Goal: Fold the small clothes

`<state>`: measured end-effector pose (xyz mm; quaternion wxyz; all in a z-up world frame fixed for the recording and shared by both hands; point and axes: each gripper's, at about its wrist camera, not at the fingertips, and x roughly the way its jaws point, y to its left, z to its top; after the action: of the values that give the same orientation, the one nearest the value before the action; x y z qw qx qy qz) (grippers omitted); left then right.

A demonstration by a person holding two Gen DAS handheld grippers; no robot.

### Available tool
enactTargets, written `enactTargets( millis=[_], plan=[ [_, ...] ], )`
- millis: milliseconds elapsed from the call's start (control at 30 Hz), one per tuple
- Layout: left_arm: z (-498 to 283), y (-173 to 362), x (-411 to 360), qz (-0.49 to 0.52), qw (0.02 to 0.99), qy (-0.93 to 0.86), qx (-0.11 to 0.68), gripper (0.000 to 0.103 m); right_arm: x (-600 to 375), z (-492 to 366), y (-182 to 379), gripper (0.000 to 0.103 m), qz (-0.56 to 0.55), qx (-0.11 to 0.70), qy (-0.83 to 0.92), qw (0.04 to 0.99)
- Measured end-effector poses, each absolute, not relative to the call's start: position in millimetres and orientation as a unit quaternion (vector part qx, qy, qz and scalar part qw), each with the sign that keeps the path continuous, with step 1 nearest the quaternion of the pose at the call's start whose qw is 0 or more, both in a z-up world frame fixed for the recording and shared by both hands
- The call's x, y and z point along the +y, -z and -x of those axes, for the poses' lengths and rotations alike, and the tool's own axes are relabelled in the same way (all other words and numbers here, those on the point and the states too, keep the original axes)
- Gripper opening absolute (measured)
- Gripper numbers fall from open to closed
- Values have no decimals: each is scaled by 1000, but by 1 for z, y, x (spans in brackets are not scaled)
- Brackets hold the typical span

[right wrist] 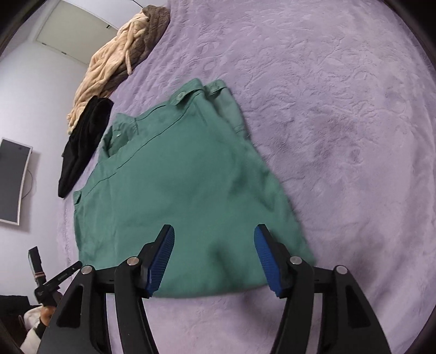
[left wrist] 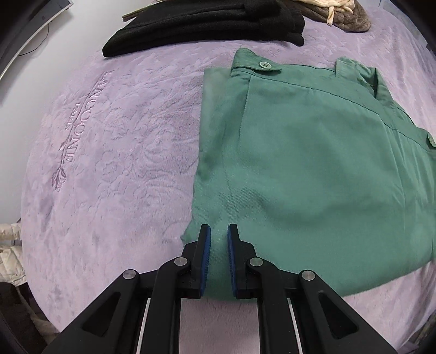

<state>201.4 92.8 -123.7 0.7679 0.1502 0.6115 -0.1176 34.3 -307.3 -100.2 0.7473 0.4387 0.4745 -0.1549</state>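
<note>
Green shorts [left wrist: 313, 168] lie folded flat on a lilac blanket [left wrist: 114, 152], waistband and button at the far side. My left gripper [left wrist: 219, 231] hovers over the shorts' near left corner, jaws a narrow gap apart, nothing visibly pinched. In the right wrist view the same shorts [right wrist: 185, 185] lie ahead. My right gripper [right wrist: 214, 234] is wide open above their near edge, holding nothing.
A folded black garment [left wrist: 207, 24] lies at the far side of the blanket, with a beige and brown knit [left wrist: 346, 13] beside it. Both show in the right wrist view, black [right wrist: 84, 141] and beige [right wrist: 111, 62]. A wall monitor [right wrist: 11, 179] hangs left.
</note>
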Motion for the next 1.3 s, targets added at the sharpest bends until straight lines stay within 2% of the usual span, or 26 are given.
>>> enactTargets(
  millis=[133,333,533,567,600,633,967,1067,1100,1300],
  plan=[
    [-182,115,86,-151,756,129,624,14,-276,-35,91,72,-449,473,132,746],
    [-159,101,81,-147,749,143,631,14,-243,-31,85,77,-464,473,113,740],
    [-143,94,81,-137,741,149,641,16,-226,-28,85,77,-472,477,109,733],
    [-142,93,82,-136,740,149,641,27,-225,-27,84,77,-472,477,109,733],
    [-141,92,82,-135,740,149,642,81,-223,-26,84,77,-473,477,109,733],
    [-139,88,83,-133,745,141,638,101,-221,-26,83,78,-473,476,108,733],
    [-132,67,80,-142,762,142,615,102,-202,-31,69,82,-450,475,104,749],
    [-134,65,79,-155,765,128,612,102,-193,-34,62,93,-433,473,103,760],
    [-135,65,79,-155,764,128,613,102,-188,-36,60,101,-425,475,101,764],
    [-130,67,78,-164,756,149,616,102,-161,-52,56,103,-405,494,37,769]
  ],
)
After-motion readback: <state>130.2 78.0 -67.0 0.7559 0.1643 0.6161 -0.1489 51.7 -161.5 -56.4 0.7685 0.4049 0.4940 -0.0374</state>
